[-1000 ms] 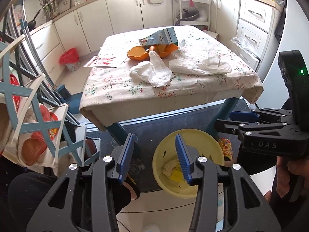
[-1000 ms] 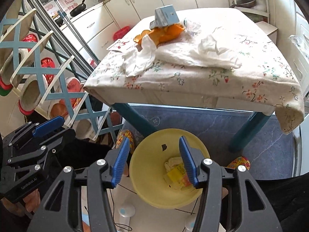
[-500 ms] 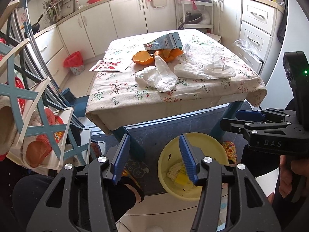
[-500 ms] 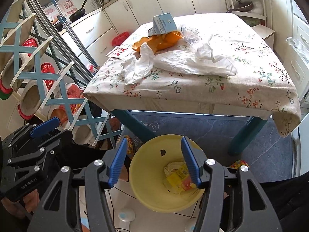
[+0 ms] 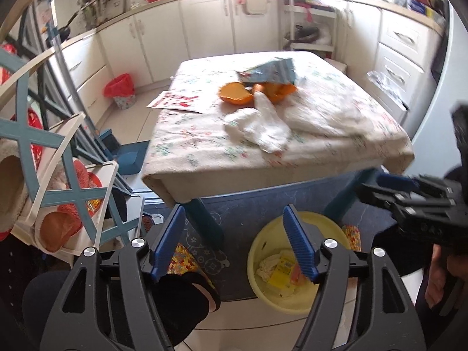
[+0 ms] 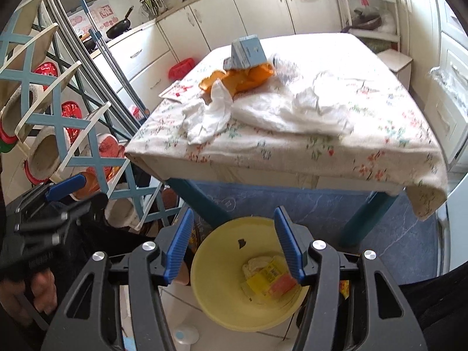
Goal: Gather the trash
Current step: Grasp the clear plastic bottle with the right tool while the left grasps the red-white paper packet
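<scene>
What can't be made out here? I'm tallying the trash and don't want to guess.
- Yellow basin: right view, a gripper finger covers part of the wrappers inside; their print is too small to read.
- Blue carton: left view, motion blur hides its label.
- Orange peels: right view, the carton sits on them, so their count is unclear.
- White plastic bags: right view, glare washes out their edges.

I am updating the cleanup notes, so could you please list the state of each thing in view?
left gripper: empty, fingers opening.
right gripper: open, empty.
yellow bin: on the floor, holding a few scraps.
blue carton: on the table, resting on orange peels.
white plastic bags: crumpled, uncollected.
red-lined bin: upright by the cabinets.
</scene>
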